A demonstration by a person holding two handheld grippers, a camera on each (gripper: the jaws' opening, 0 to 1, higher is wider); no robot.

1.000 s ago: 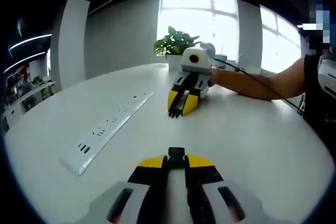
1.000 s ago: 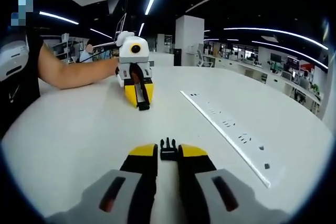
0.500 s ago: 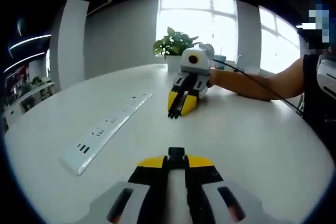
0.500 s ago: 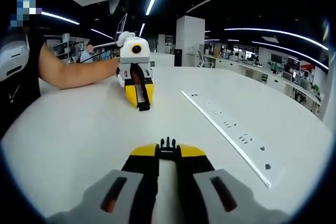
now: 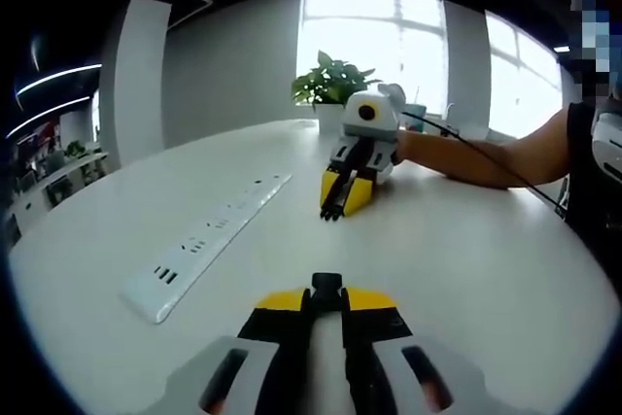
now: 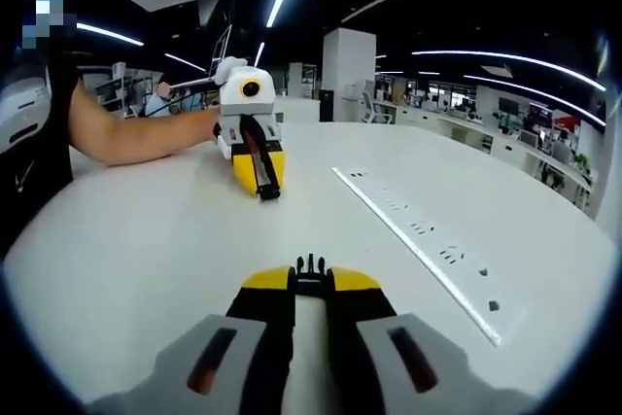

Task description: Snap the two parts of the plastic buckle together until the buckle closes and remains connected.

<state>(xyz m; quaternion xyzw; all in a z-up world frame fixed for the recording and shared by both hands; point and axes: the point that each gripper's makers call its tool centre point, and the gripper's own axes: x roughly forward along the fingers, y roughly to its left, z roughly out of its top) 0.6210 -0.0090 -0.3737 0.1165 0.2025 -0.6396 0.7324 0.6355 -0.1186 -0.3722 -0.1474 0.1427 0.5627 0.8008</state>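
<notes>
In the left gripper view my left gripper [image 5: 327,298] is shut on a black buckle part [image 5: 327,284], whose end pokes out between the yellow tips. My right gripper [image 6: 310,281] is shut on the other black buckle part [image 6: 310,265], its prongs showing beyond the tips. The two grippers face each other across the white table [image 5: 466,250] and are well apart. The right gripper [image 5: 342,199] shows far off in the left gripper view, held by a hand. In the right gripper view the left gripper [image 6: 260,174] rests low over the table.
A long white power strip [image 5: 216,238] lies on the table, left of the line between the grippers; it appears on the right in the right gripper view [image 6: 428,238]. A potted plant [image 5: 334,85] stands at the far edge. A person's forearm [image 6: 136,133] reaches in.
The right gripper's jaws, apart around the pronged buckle part one second ago, have shut on it. The left gripper view has shifted slightly; its grip is unchanged.
</notes>
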